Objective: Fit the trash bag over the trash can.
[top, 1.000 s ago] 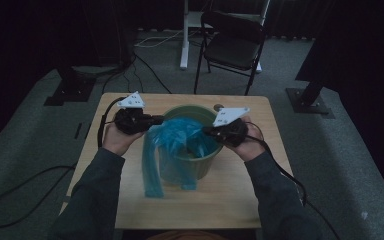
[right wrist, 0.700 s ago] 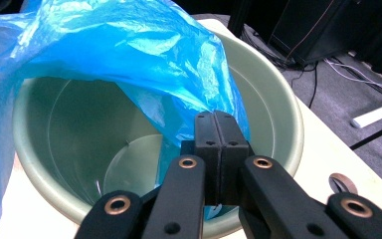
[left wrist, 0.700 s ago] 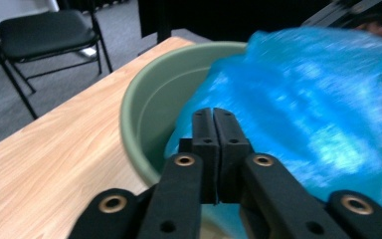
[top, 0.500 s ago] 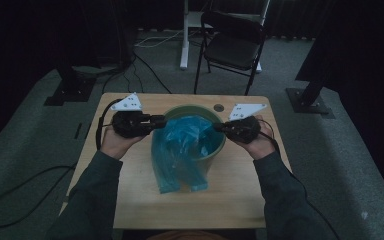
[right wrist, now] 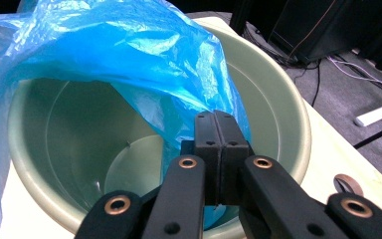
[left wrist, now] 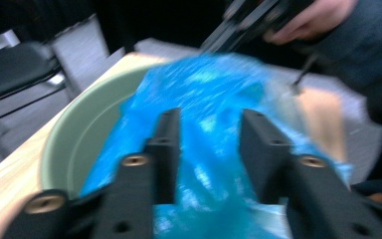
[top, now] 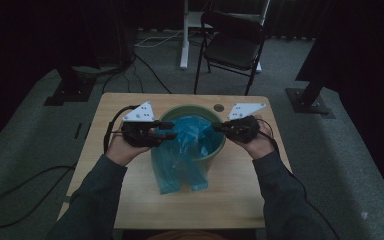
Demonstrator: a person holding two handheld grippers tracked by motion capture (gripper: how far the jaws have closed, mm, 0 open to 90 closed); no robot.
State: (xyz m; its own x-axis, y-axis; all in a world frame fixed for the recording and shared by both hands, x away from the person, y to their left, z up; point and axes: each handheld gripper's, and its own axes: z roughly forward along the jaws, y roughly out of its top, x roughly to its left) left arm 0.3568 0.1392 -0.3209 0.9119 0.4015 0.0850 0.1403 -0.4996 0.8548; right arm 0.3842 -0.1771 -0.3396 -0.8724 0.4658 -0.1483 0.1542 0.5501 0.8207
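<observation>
The right gripper (right wrist: 218, 129) has its fingers pinched on the blue plastic bag (top: 185, 150) draped over the green bucket (top: 219, 150) on the worktop (top: 240, 200). The left gripper's (left wrist: 209, 149) fingers have just been opening, parted beside the bag.

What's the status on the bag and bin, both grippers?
Left gripper jaws just opened, blue bag between them, not pinched. Right gripper shut on bag edge at green bin rim. Bag half draped outside bin. Nothing in the way.
</observation>
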